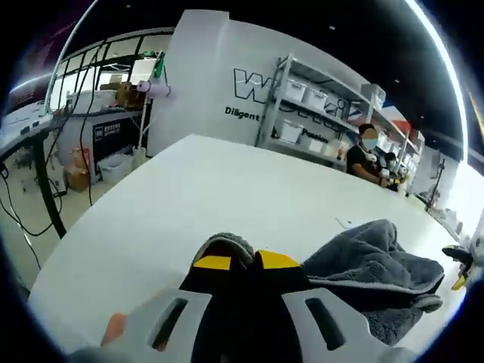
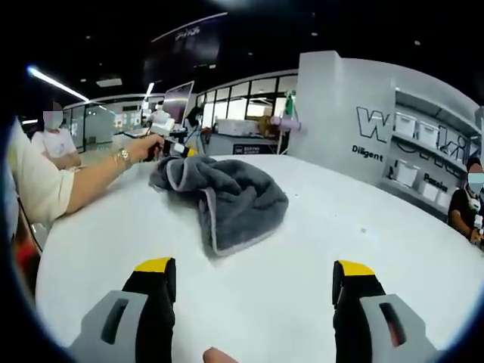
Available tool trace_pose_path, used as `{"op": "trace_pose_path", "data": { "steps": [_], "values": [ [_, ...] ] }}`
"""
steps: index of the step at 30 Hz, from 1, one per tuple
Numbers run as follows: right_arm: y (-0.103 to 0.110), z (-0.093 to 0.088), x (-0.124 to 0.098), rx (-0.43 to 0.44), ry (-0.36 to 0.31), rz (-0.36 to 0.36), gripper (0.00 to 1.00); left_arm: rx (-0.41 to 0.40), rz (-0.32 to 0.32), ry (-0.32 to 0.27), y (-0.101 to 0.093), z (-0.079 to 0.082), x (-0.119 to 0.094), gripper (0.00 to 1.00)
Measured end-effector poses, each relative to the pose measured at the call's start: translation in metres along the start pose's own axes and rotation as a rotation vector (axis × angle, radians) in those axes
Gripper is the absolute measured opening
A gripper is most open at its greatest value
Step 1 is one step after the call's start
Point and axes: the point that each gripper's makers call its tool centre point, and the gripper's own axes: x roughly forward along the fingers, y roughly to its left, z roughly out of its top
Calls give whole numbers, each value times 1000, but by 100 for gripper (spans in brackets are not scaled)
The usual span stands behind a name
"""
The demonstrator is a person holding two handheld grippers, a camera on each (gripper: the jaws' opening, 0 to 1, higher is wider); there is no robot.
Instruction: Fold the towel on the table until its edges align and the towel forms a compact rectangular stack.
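Note:
A crumpled grey towel point(image 1: 370, 261) lies on the white table point(image 1: 189, 197). My left gripper point(image 1: 245, 261) is shut on one raised corner of it, and grey cloth bulges up between the yellow-tipped jaws. In the right gripper view the towel point(image 2: 231, 198) sits bunched in the middle of the table point(image 2: 340, 227), well ahead of my right gripper point(image 2: 255, 266). That gripper is open wide and holds nothing. A person's hand holds the left gripper point(image 2: 178, 149) at the towel's far left corner. The right gripper's dark, yellow-tipped jaws point(image 1: 459, 268) peek in at the right edge of the left gripper view.
Metal shelves with white bins point(image 1: 318, 102) stand behind the table by a white lettered wall point(image 2: 370, 121). One person point(image 1: 365, 155) sits at the far side and another point(image 2: 54, 144) beyond the left edge. A forearm point(image 2: 83, 181) reaches over the table's left edge.

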Motion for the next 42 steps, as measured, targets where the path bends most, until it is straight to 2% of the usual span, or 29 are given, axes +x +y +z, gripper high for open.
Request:
{"op": "trace_pose_path", "data": {
  "steps": [10, 17, 25, 27, 28, 33, 36, 38, 40, 42],
  "values": [
    [1, -2, 1, -6, 11, 7, 86, 25, 21, 41, 6, -12, 8, 11],
    [0, -2, 1, -11, 14, 7, 86, 50, -1, 64, -4, -3, -4, 20],
    [3, -2, 2, -20, 18, 15, 86, 142, -33, 64, -30, 25, -25, 33],
    [4, -2, 2, -22, 19, 18, 86, 165, -32, 86, -37, 25, -34, 34],
    [5, -2, 2, -24, 20, 19, 86, 170, -36, 93, -35, 29, -36, 35],
    [9, -1, 2, -33, 17, 29, 86, 172, -83, 131, -43, 25, -51, 43],
    [10, -1, 3, -39, 21, 32, 86, 198, -72, 157, -36, 29, -55, 47],
    [11, -2, 3, -40, 25, 34, 86, 256, -61, 194, -31, 24, -60, 48],
    [11, -3, 4, -39, 26, 37, 86, 265, -48, 233, -28, 17, -66, 50],
    [12, -3, 4, -38, 27, 41, 86, 279, -35, 243, -22, 20, -71, 53]
  ]
}}
